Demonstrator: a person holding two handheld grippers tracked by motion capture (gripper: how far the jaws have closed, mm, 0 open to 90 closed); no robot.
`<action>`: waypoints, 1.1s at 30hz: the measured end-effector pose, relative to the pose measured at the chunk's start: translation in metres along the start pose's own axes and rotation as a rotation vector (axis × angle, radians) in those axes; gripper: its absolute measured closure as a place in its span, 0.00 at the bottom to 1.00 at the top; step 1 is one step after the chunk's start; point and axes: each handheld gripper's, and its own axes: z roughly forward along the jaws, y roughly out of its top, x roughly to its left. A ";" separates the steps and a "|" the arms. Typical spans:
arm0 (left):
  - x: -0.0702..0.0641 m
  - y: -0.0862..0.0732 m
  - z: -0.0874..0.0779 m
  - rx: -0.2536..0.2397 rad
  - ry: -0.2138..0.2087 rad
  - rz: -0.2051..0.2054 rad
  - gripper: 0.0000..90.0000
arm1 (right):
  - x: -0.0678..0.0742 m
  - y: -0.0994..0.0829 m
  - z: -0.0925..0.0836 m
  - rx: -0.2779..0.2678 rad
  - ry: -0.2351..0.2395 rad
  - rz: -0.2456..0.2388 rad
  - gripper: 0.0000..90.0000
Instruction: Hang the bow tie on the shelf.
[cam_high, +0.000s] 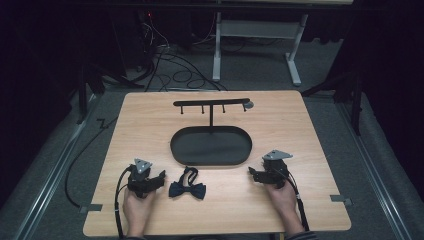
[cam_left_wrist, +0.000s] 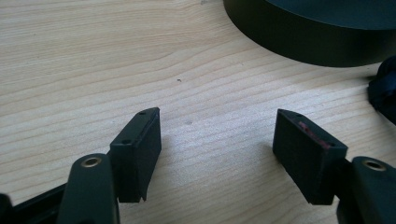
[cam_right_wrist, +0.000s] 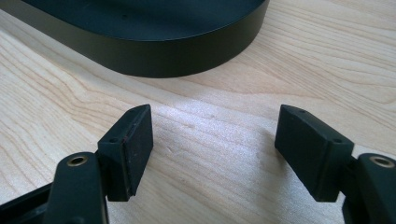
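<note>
Fingers (cam_left_wrist: 140, 154) of the left gripper (cam_left_wrist: 217, 154) spread wide over bare wood, nothing between them; same with the right gripper (cam_right_wrist: 215, 151), pads (cam_right_wrist: 135, 147) well apart and empty. Seen from above: left gripper (cam_high: 161, 176) and right gripper (cam_high: 251, 173) low on the near half of the wooden table (cam_high: 150, 115), each held in a hand, jaws turned inward toward the middle. Between them, nearer the left one, a dark navy bow tie (cam_high: 187, 187) lying flat on the table (strap looped behind it), just in front of the black oval tray (cam_high: 175, 145). Rising from the tray's far side, a T-shaped black stand (cam_high: 211, 103) with small hooks under its crossbar. Tray wall (cam_left_wrist: 299, 42) close ahead of the left jaws, bow tie edge (cam_left_wrist: 384, 93) at far right; tray wall (cam_right_wrist: 154, 58) ahead of the right jaws too.
</note>
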 end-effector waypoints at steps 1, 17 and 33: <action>0.000 0.000 0.000 0.000 0.001 0.000 0.36 | 0.000 0.000 0.000 0.000 0.000 0.000 0.33; 0.000 0.000 0.000 0.002 0.002 0.004 0.35 | 0.000 0.000 0.000 0.001 0.000 -0.001 0.33; 0.000 -0.001 -0.001 -0.001 0.001 0.002 0.37 | 0.000 0.000 0.000 0.001 0.001 -0.005 0.32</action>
